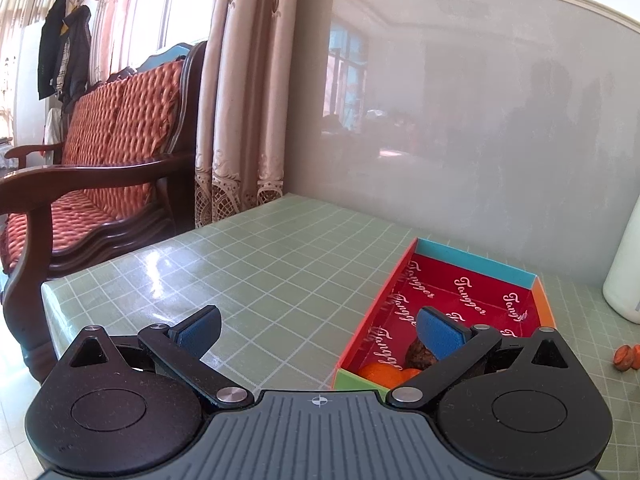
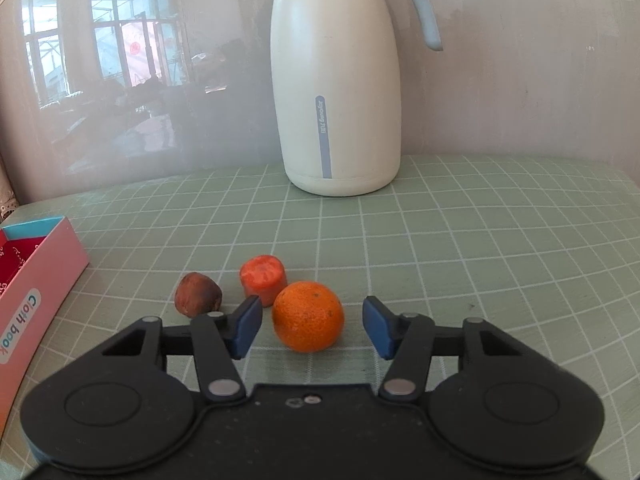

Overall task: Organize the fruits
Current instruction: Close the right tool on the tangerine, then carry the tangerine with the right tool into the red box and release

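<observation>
Right gripper [image 2: 312, 326] framing an orange [image 2: 308, 316] on the green checked table [image 2: 480, 248].

Largest first: the white jug [image 2: 336, 88] stands behind; the box [image 2: 36, 280] lies left; the orange sits between the spread jaws, neither pad touching, nearer the left pad. A carrot piece [image 2: 263, 284] and brown fruit [image 2: 197, 294] lie just beyond. Left gripper [image 1: 320, 334], spread and empty, hovers by the box.

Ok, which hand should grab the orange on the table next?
Right. The right gripper already has the orange between its open fingers, not yet touching. The left gripper hangs open over the near end of the box, away from the loose fruit.
</observation>
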`<state>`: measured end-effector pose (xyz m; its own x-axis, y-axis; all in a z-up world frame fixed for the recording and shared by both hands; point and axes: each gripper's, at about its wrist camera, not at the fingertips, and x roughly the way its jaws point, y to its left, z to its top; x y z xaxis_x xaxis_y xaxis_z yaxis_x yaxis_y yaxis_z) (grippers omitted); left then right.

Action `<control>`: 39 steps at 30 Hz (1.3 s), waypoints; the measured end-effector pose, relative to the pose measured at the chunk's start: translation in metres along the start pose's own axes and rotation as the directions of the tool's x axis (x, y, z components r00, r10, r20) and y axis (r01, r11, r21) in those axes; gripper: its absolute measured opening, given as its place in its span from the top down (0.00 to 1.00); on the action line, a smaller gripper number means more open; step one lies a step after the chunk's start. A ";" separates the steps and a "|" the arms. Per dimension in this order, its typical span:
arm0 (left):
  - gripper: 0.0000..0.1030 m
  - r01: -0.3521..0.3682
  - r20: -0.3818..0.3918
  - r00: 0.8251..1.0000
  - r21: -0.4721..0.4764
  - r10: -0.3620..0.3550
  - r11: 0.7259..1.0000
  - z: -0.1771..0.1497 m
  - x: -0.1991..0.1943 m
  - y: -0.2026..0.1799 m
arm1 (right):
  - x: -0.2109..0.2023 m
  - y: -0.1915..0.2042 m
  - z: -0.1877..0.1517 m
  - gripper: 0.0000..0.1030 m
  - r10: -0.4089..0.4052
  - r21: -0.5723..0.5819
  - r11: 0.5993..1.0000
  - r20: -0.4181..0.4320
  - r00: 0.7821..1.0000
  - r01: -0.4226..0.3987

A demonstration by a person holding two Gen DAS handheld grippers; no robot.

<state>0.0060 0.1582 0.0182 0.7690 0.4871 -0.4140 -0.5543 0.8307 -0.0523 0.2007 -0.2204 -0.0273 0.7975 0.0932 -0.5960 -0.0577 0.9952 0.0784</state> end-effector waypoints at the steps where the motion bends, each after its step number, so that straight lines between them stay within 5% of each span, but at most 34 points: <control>1: 0.00 -0.001 0.000 1.000 0.001 0.001 1.000 0.000 0.000 0.000 | 0.001 0.000 0.000 0.53 0.003 0.004 1.000 -0.004 1.000 -0.003; 4: 0.00 -0.008 -0.008 1.000 0.000 0.008 1.000 0.000 0.001 0.002 | 0.004 0.000 0.000 0.62 0.016 0.016 1.000 -0.020 1.000 -0.015; 17: 0.00 -0.035 -0.048 0.998 -0.044 0.033 0.998 0.001 0.007 0.017 | -0.015 0.031 0.000 0.63 0.045 -0.097 0.994 0.026 0.999 -0.042; 24: 0.00 -0.052 -0.042 0.998 -0.053 0.050 0.997 0.001 0.005 0.026 | -0.036 0.068 -0.001 0.63 0.154 -0.175 0.974 0.056 0.986 -0.143; 39: 0.00 -0.106 -0.031 0.994 -0.074 0.104 0.992 0.001 0.000 0.056 | -0.067 0.165 -0.003 0.63 0.485 -0.327 0.832 0.038 0.873 -0.448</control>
<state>-0.0242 0.2053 0.0164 0.6969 0.5620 -0.4455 -0.6547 0.7522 -0.0751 0.1358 -0.0621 0.0237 0.6912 0.5635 -0.4525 -0.6019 0.7954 0.0711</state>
